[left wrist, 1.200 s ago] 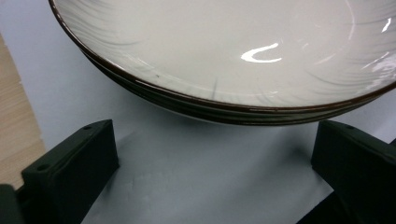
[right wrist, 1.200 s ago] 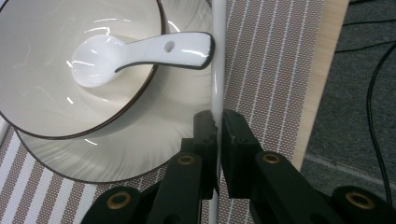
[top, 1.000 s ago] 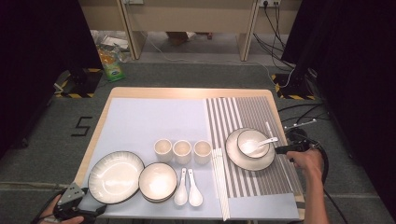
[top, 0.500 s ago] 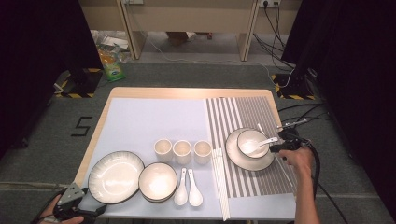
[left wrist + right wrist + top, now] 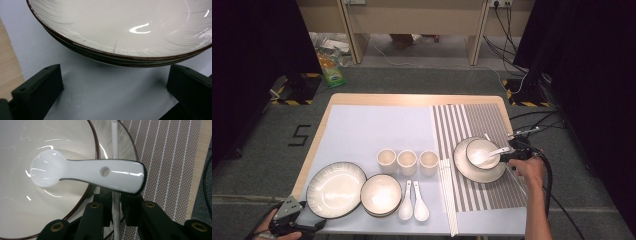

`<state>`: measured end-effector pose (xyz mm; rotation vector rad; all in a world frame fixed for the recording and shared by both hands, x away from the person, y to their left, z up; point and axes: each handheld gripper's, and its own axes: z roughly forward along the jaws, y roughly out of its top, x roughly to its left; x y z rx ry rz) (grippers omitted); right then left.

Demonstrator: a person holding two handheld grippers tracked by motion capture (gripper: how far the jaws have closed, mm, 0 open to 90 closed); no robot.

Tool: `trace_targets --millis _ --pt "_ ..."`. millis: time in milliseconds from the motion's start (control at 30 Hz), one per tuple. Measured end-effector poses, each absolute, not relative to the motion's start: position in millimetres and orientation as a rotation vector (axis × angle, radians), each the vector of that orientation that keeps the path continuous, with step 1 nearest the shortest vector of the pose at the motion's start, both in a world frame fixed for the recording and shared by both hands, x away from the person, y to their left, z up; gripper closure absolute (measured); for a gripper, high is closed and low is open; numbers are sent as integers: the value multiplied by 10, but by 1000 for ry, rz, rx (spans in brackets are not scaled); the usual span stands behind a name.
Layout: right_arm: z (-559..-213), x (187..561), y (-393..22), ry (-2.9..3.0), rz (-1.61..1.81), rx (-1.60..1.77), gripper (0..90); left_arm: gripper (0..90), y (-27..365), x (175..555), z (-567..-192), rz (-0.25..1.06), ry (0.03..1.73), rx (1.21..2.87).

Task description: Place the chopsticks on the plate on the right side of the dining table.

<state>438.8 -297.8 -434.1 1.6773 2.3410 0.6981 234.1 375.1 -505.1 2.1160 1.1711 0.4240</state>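
Looks like table setting, partly done: bowl [image 5: 482, 152] on plate [image 5: 479, 167] sits on the striped mat [image 5: 472, 125], right of frame, spoon [image 5: 90, 173] resting in it.

Right gripper [image 5: 115, 207] is clamped on a white chopstick [image 5: 115, 150] by the bowl.

Left gripper [image 5: 112, 95] is released, idle before the big plate [image 5: 335, 182], lower left.

Cups [image 5: 407, 162], two spoons [image 5: 413, 201] and chopsticks [image 5: 447, 192] not yet placed.

Blue-topped table [image 5: 372, 125], grey carpet [image 5: 412, 82], cables upper right.

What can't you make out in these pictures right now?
Right tool tips: right gripper view, hidden under the spoon handle, so its grip is unclear.
Large plate far rim: left gripper view, cut off by the top edge.
Left tool: high view, cut by the bottom edge.
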Motion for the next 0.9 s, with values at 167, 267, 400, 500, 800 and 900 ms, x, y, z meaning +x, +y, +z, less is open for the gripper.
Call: trace_targets --millis 167,267,400,500,800,900 --pt "-4223 4266 -3048 2339 727 1635 749 0 3750 2340 -5053 428 1172 2114" --pt "-4152 4149 -3093 2349 694 1580 742 0 3752 2340 -5050 422 1171 2116" --pt "-4137 3991 -3138 2379 665 1548 725 0 3751 2341 -5050 421 1172 2117" --pt "-4179 3900 -3173 2410 646 1508 718 0 3749 2338 -5055 431 1173 2110" --pt "-4311 3776 -3258 2447 660 1505 787 0 3751 2340 -5050 422 1172 2117" --pt "-4319 3782 -3235 2456 648 1500 824 0 3751 2340 -5050 423 1172 2117"
